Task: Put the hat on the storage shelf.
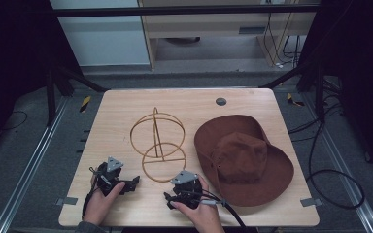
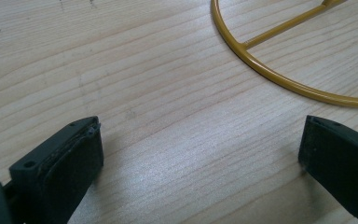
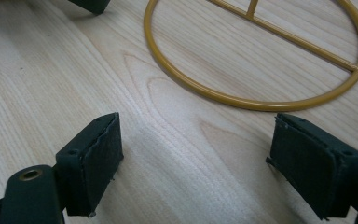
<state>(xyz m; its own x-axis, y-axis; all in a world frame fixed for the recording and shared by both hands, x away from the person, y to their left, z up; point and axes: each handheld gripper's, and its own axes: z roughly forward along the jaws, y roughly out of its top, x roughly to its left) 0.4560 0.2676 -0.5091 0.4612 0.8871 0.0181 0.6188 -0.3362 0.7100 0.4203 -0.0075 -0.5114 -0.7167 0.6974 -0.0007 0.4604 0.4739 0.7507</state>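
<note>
A gold wire hat stand [image 1: 158,138] rises from the middle of the wooden table [image 1: 126,111], resting on its round base ring [image 1: 164,163]. To its right a brown wide-brimmed hat [image 1: 245,158] lies flat, crown up. A hand holds my left gripper [image 1: 121,180] open on the table, left of the ring. In the left gripper view it [image 2: 200,135] holds nothing, and the ring [image 2: 261,70] curves past at upper right. Another hand holds my right gripper [image 1: 178,189] just below the ring. It [image 3: 196,128] stands open and empty, with the ring [image 3: 242,100] right ahead.
A small grey round cap [image 1: 220,101] sits in the tabletop near the far edge. Black cables [image 1: 330,174] loop on the floor to the right. Dark frame legs [image 1: 73,77] stand at the far corners. The other gripper's jaw tip [image 3: 91,4] shows at top left of the right gripper view.
</note>
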